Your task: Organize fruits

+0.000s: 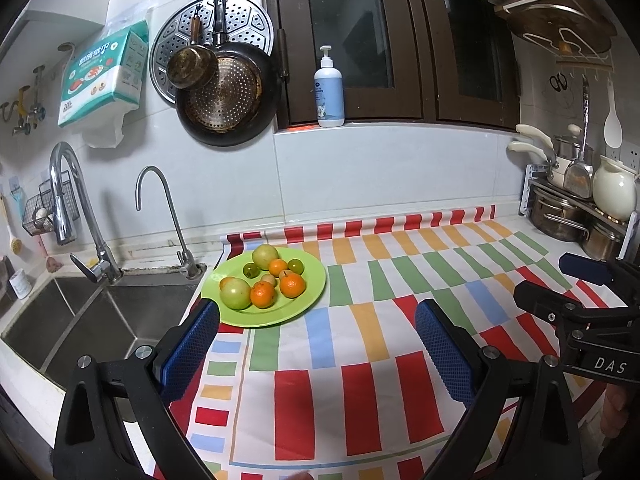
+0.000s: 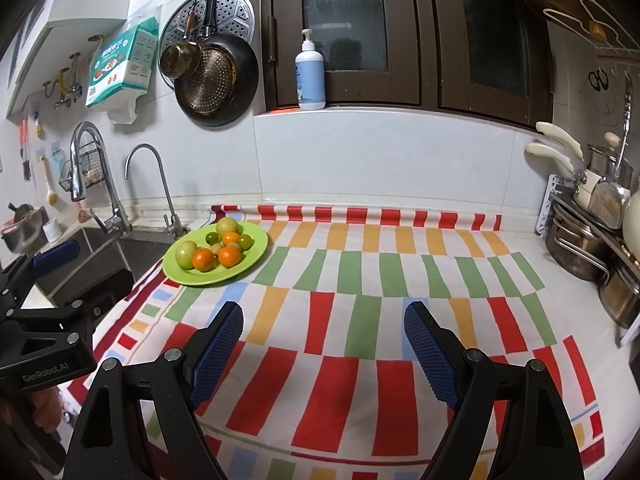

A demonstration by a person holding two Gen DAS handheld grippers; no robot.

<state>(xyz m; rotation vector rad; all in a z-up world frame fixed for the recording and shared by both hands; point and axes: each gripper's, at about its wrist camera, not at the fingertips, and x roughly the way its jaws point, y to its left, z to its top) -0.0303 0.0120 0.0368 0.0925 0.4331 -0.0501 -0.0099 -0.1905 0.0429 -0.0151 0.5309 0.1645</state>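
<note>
A green plate (image 1: 264,316) sits on the worktop (image 2: 516,236) at the far left corner of a striped cloth (image 1: 360,380), just beside the sink (image 1: 92,320). The plate is round, so it points no particular way. It lies flat and carries a loose pile of fruits (image 1: 262,280): 3 oranges, 2 large pale green ones, 2 small dark green ones and a small yellowish one. The left gripper (image 1: 318,334) hangs over the cloth near the plate, jaws apart and empty. The right gripper (image 2: 324,336) hovers over the middle of the cloth, well apart from the plate, jaws also apart with nothing between them.
</note>
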